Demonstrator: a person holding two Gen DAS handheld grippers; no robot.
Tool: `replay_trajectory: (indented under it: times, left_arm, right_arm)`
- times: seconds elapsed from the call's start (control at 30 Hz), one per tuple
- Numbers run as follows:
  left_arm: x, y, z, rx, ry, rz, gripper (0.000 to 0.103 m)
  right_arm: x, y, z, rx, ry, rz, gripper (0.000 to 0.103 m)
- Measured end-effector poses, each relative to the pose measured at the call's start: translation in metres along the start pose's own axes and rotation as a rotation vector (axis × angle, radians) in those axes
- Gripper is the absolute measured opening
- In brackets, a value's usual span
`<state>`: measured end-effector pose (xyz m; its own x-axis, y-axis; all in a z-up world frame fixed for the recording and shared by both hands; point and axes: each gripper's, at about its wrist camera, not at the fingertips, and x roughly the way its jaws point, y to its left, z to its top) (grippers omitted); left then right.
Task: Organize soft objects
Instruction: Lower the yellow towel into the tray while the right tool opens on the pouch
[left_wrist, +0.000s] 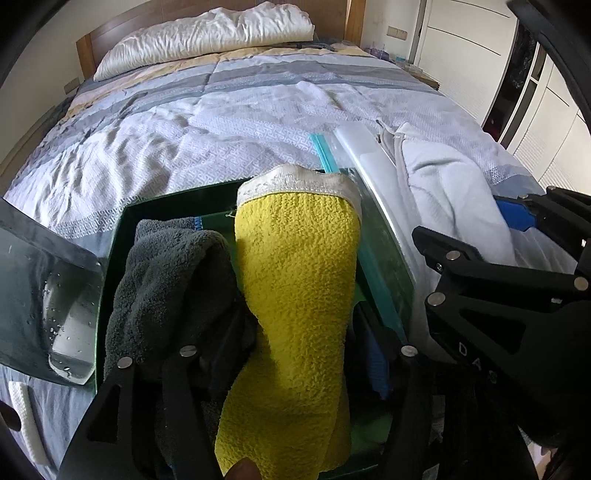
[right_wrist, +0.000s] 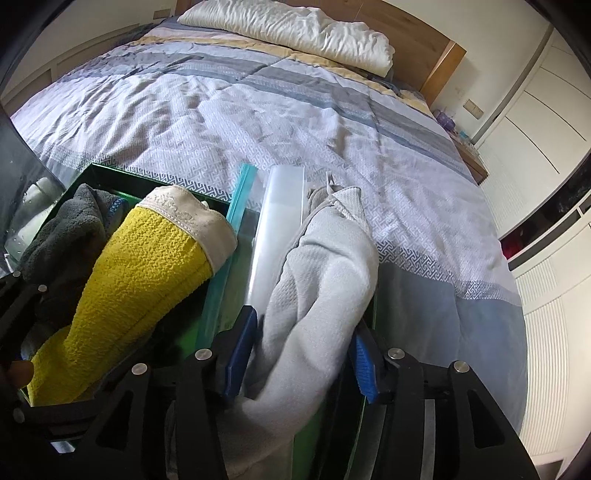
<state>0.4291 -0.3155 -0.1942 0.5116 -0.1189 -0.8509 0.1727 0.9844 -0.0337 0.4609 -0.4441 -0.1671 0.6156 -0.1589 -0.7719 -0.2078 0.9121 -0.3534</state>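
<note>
Left wrist view looks straight onto a yellow cloth with a pale hem, which stands up out of a dark green box and leans toward the far end of the bed. The left gripper has this cloth between its fingers and is clamped on its lower part. Just left of the yellow cloth, a dark grey towel is bunched in the same box, touching it.

Right wrist view shows a light grey cloth rising between the blue pads of the right gripper, which is closed on it. This grey cloth hangs over the right side of the box, beside a clear plastic strip and a teal strip that lie along the box edge. The yellow cloth sits to its left, well inside the box.

The box rests on a bed covered by a quilt in grey, blue and white bands. A white pillow lies against the wooden headboard. White wardrobe doors line the wall to the right.
</note>
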Motion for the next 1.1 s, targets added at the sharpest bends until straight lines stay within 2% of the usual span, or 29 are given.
replay_trajectory:
  times: [0.07,0.1,0.23,0.37,0.47,0.57,0.67,0.87,1.1]
  left_arm:
    - [-0.001,0.001,0.0,-0.002,-0.007,-0.003,0.07]
    - [-0.003,0.001,0.0,-0.005,-0.011,-0.006,0.072]
    - [-0.005,0.001,0.001,-0.002,-0.022,-0.002,0.072]
    - [-0.006,0.001,0.001,-0.007,-0.028,-0.021,0.078]
    - [-0.006,0.0,0.001,-0.011,-0.035,-0.034,0.079]
    - [-0.008,-0.001,0.002,-0.011,-0.048,-0.037,0.081]
    - [-0.011,-0.002,0.002,-0.005,-0.067,-0.049,0.091]
    - [-0.018,-0.005,0.003,0.001,-0.097,-0.057,0.097]
    - [-0.02,0.0,0.006,-0.018,-0.11,-0.061,0.098]
  right_arm:
    - [-0.002,-0.001,0.001,0.002,-0.005,-0.002,0.053]
    - [-0.004,-0.001,0.001,0.003,-0.007,-0.004,0.056]
    - [-0.008,-0.001,0.001,0.0,-0.015,-0.016,0.062]
    - [-0.012,-0.001,0.001,-0.001,-0.025,-0.028,0.064]
    - [-0.015,-0.003,0.002,0.001,-0.036,-0.04,0.069]
    - [-0.018,-0.004,0.002,0.008,-0.042,-0.046,0.07]
    - [-0.018,-0.004,0.002,0.008,-0.042,-0.048,0.071]
    - [-0.02,-0.009,0.002,0.026,-0.047,-0.046,0.072]
    - [-0.024,-0.016,0.002,0.06,-0.057,-0.044,0.072]
